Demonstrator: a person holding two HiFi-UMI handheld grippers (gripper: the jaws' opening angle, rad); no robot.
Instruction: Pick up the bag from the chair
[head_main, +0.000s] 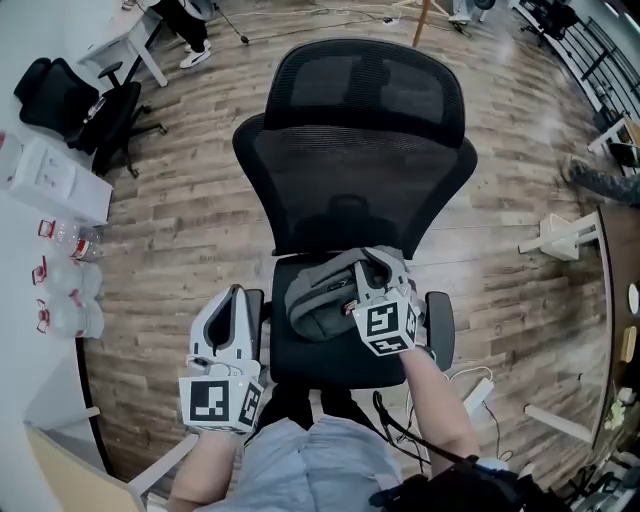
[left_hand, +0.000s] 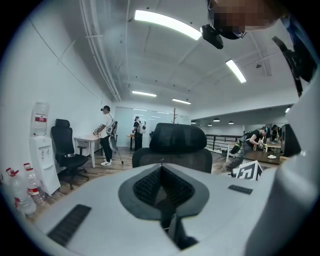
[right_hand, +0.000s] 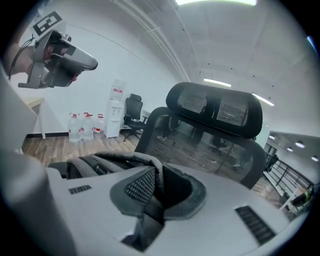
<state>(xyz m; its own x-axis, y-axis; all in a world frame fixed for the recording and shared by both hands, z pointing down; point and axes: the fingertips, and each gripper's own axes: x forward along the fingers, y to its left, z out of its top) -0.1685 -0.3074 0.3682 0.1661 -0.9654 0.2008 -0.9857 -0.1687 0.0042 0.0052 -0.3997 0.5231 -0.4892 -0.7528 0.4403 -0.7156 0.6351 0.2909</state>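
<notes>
A grey bag lies on the seat of a black mesh office chair. My right gripper reaches over the bag from the front right and is shut on the bag's grey strap. The strap runs up between the jaws in the right gripper view, with the bag's body to the left. My left gripper hovers beside the chair's left armrest, shut with nothing held. From the left gripper view, the left gripper faces the chair's backrest.
A white table edge with water bottles and a white box is on the left. Another black chair stands at back left. A power strip and cables lie on the wood floor at right. People stand far off.
</notes>
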